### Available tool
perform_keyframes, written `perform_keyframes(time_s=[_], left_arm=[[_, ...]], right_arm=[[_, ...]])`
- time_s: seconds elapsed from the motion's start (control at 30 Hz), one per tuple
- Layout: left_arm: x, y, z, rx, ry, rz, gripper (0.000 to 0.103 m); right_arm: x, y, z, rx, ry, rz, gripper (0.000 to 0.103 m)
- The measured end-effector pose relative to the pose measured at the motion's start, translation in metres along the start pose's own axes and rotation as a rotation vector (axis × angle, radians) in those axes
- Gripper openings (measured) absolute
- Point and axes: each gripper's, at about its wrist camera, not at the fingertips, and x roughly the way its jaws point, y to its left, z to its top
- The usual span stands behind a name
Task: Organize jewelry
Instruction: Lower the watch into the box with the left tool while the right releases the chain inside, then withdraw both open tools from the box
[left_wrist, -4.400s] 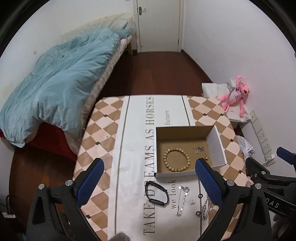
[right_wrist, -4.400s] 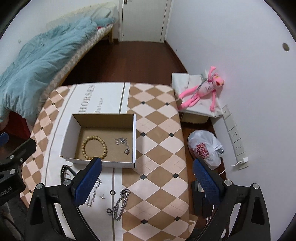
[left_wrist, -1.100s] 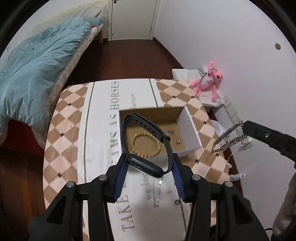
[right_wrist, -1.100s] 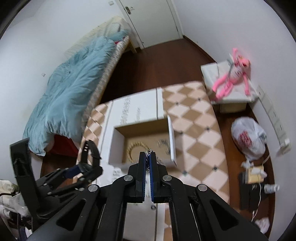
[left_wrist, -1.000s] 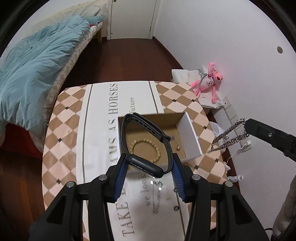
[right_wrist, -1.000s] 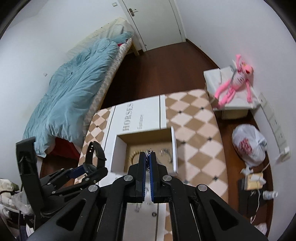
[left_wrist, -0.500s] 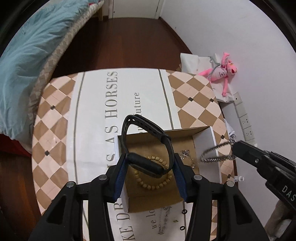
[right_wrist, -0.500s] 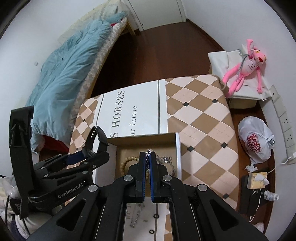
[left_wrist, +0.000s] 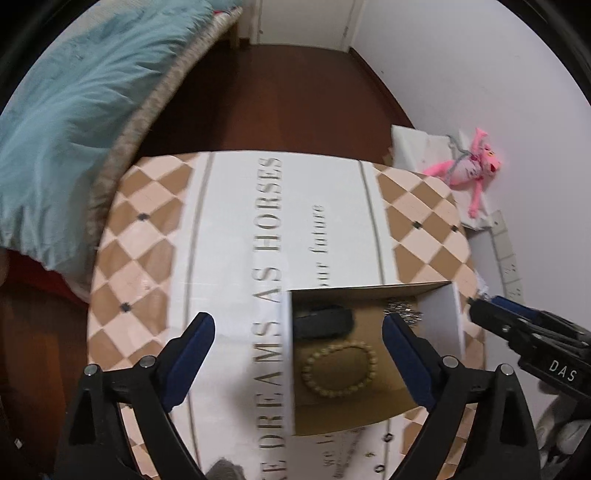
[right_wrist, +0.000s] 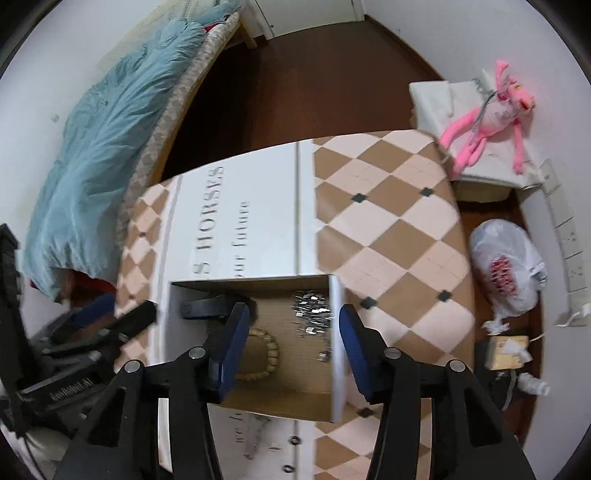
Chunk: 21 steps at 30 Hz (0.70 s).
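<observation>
Cardboard box (right_wrist: 338, 339) is now holding band (right_wrist: 207, 307), chain (right_wrist: 312, 314), beads (right_wrist: 267, 354) | both your grippers' fingers are just spreading, nothing between | rings (right_wrist: 294, 440) are lying toward you on table (right_wrist: 388, 229), nearer right gripper (right_wrist: 291, 354) than left gripper (left_wrist: 297, 363)

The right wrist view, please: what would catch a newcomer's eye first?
An open cardboard box sits on the checkered tablecloth, holding a black wristband, a wooden bead bracelet and a silver chain. A pink plush toy lies by the far right wall.
</observation>
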Motion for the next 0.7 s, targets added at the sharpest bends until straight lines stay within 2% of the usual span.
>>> perform_keyframes(time_s=[0.03, 0.07, 0.13, 0.2, 0.33, 0.5, 0.7], left_arm=[[-0.002, 0.001, -0.005, 0.004, -0.017, 0.028, 0.093], [-0.003, 0.003, -0.009, 0.004, -0.026, 0.043, 0.093], [-0.004, 0.004, -0.020, 0.008, -0.046, 0.072, 0.093], [-0.004, 0.004, -0.030, 0.016, -0.054, 0.094, 0.093], [0.002, 0.000, -0.047, 0.033, -0.042, 0.128, 0.093], [-0.003, -0.006, -0.062, 0.043, -0.053, 0.154, 0.093], [-0.032, -0.013, -0.075, 0.042, -0.114, 0.185, 0.093]], right_arm=[[0.000, 0.000, -0.003, -0.004, 0.002, -0.020, 0.067], [0.001, 0.000, -0.007, -0.012, 0.004, -0.044, 0.083], [0.003, 0.001, -0.017, -0.034, -0.006, -0.114, 0.094], [0.008, 0.004, -0.029, -0.063, -0.007, -0.179, 0.094], [0.017, 0.009, -0.053, -0.091, 0.004, -0.233, 0.098], [0.015, 0.008, -0.068, -0.075, -0.005, -0.237, 0.099], [-0.019, 0.009, -0.083, -0.059, -0.097, -0.265, 0.099]])
